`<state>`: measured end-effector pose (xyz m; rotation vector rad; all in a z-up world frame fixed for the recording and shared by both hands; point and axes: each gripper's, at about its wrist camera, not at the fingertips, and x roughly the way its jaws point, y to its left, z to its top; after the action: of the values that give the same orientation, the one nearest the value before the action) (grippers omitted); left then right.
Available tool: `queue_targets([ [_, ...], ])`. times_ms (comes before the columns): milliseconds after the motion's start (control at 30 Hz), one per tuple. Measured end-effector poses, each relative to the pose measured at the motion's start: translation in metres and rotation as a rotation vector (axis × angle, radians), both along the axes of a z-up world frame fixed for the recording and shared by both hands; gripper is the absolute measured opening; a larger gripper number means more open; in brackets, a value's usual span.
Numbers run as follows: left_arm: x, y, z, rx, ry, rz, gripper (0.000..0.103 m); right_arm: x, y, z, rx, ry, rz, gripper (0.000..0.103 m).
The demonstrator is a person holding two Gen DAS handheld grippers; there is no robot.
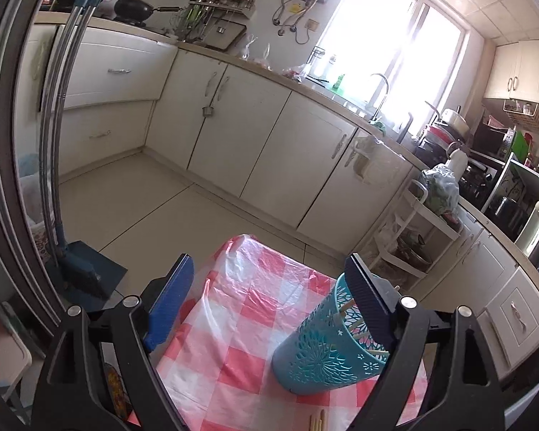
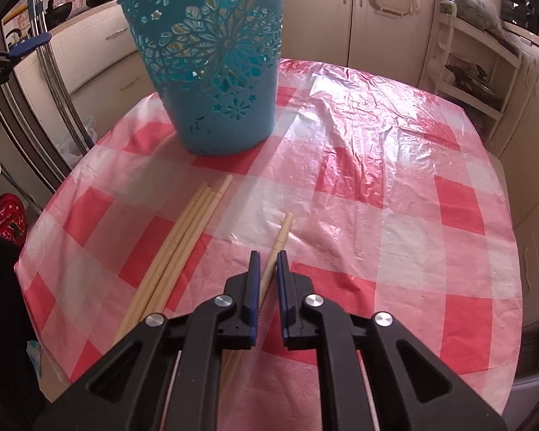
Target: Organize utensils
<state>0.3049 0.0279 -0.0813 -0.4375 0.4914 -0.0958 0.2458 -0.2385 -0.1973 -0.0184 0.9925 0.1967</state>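
A teal cut-out plastic basket (image 2: 212,68) stands upright on the red-and-white checked tablecloth (image 2: 377,186); in the left wrist view (image 1: 323,352) it holds a few wooden chopsticks. Several loose chopsticks (image 2: 176,248) lie bundled on the cloth left of my right gripper (image 2: 268,256). That gripper has its jaws narrowed around one single chopstick (image 2: 280,237) lying on the cloth. My left gripper (image 1: 273,276) is open and empty, held above the table, its right finger in front of the basket's rim.
White kitchen cabinets (image 1: 255,136) and a counter with a sink run behind the table. A broom and dustpan (image 1: 82,262) lean at left. A white shelf rack (image 2: 474,72) stands past the table's far right edge.
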Motion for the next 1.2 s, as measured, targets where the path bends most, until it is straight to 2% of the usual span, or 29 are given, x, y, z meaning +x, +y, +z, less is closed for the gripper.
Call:
queue_targets([
  [100, 0.0, -0.003, 0.0, 0.016, -0.001, -0.01, 0.082, -0.002, 0.006, 0.0, -0.046, -0.003, 0.003, 0.01],
  [167, 0.001, -0.006, -0.002, 0.032, 0.005, -0.019, 0.082, -0.003, 0.005, 0.0, -0.036, -0.004, -0.006, 0.008],
  [333, 0.005, -0.01, -0.008, 0.041, 0.032, -0.024, 0.083, -0.009, -0.015, 0.006, 0.191, 0.029, -0.048, 0.006],
  [433, 0.008, -0.01, -0.011, 0.036, 0.046, -0.021, 0.084, -0.013, -0.024, 0.016, 0.308, 0.015, -0.051, 0.006],
  [567, 0.01, -0.01, -0.013, 0.033, 0.058, -0.019, 0.084, -0.017, -0.032, 0.034, 0.443, -0.029, -0.038, 0.006],
  [700, 0.01, -0.009, -0.015, 0.03, 0.059, -0.012, 0.085, -0.019, -0.034, 0.063, 0.517, -0.107, -0.015, 0.006],
  [1000, 0.011, -0.007, -0.018, 0.015, 0.069, -0.002, 0.085, -0.016, -0.034, 0.133, 0.567, -0.271, 0.026, 0.006],
  [1200, 0.01, -0.006, -0.018, 0.011, 0.069, -0.002, 0.085, -0.014, -0.035, 0.158, 0.567, -0.326, 0.04, 0.006],
])
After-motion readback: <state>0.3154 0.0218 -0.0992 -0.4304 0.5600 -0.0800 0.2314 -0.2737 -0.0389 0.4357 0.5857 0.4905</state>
